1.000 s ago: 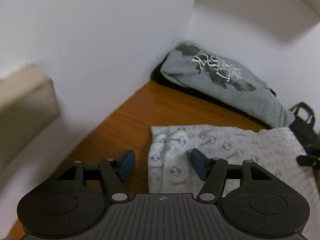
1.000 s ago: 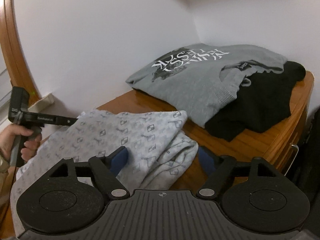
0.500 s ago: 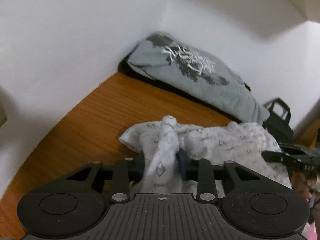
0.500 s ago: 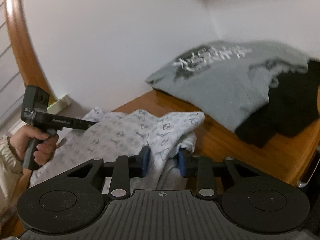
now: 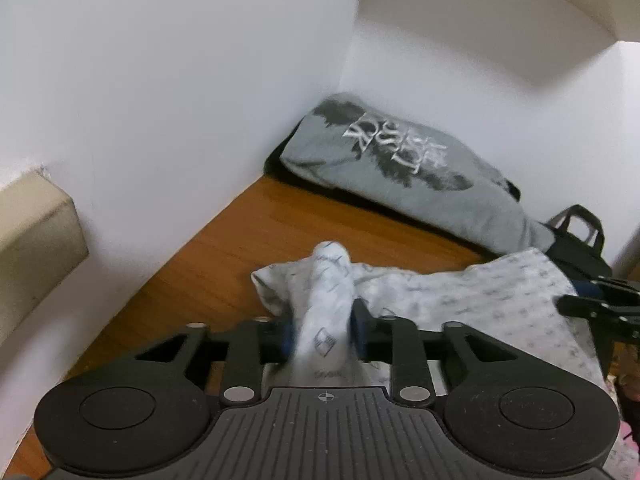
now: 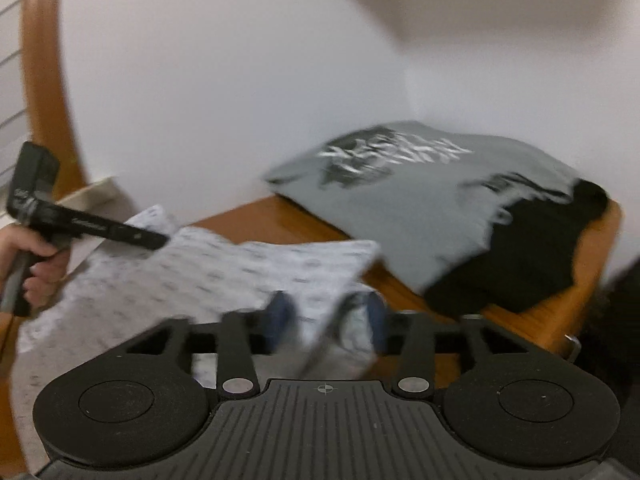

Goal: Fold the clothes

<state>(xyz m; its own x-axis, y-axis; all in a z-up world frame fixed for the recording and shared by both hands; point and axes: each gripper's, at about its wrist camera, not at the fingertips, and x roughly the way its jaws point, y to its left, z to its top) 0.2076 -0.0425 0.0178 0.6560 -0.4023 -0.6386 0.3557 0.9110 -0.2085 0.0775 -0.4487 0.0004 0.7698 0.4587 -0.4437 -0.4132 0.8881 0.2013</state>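
A white patterned garment (image 5: 500,300) lies on the wooden table (image 5: 248,240). My left gripper (image 5: 323,334) is shut on a bunched corner of it, which stands up between the pads. My right gripper (image 6: 326,318) is shut on the garment's other near corner (image 6: 256,272), with cloth between its blue pads; this view is blurred. The right gripper also shows at the right edge of the left wrist view (image 5: 600,304), and the left gripper shows in the right wrist view (image 6: 84,224), held by a hand.
A folded grey sweatshirt with a print (image 5: 400,168) lies on a black garment (image 6: 540,248) in the far corner against the white walls (image 5: 180,80). A black bag (image 5: 576,236) sits past the table's right end. A beige block (image 5: 32,224) sticks out at left.
Both grippers went from open over the garment's corners to shut on them. The cloth has been lifted and drawn taut between them; the right gripper is moving fast.
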